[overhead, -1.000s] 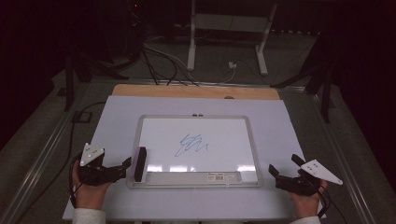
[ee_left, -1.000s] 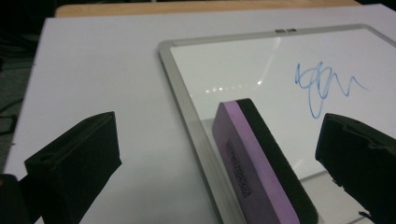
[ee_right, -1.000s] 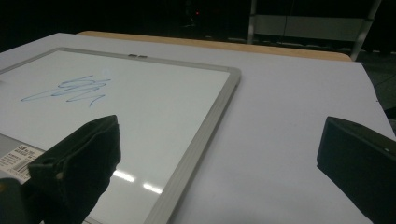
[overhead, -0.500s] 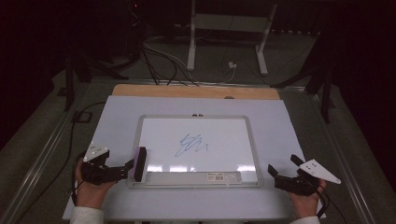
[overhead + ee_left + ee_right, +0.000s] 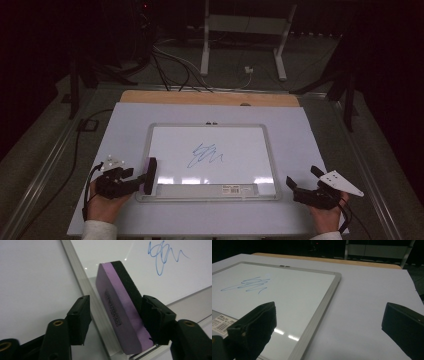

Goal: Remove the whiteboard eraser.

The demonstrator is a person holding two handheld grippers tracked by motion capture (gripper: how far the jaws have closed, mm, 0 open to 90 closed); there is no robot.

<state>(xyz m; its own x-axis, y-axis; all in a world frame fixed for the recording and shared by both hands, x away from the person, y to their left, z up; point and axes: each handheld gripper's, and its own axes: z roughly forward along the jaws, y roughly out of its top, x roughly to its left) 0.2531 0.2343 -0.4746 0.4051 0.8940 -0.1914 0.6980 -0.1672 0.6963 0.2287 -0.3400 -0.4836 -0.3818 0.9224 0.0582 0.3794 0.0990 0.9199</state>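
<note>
Here the left gripper [image 5: 142, 182] had just been closing its jaws around the purple whiteboard eraser [image 5: 120, 312], which stood on its edge at the lower left corner of the whiteboard [image 5: 270, 150]. In the left gripper view one jaw lay against the eraser's black felt side, but a clear gap remained between the other jaw and the purple side, so the eraser was between the jaws and not yet clamped. In the high view the eraser [image 5: 149, 175] stood upright just at the left edge of the aluminium frame, with the left hand [image 5: 102, 207] behind the gripper.

The right gripper [image 5: 295, 186] rested near the lower right corner of the whiteboard, with its jaws wide apart and nothing between them. In the right gripper view both jaws stood far from each other, one over the whiteboard [image 5: 317, 305] and one over the white table cover [image 5: 367, 302]. The right hand [image 5: 327, 217] held it from below.

A blue marker scribble [image 5: 205, 155] was near the middle of the board, well apart from the eraser. A barcode label [image 5: 239, 188] lay on the lower strip of the frame. Beyond the white table cover [image 5: 310, 130] a wooden table edge [image 5: 210, 98] showed.
</note>
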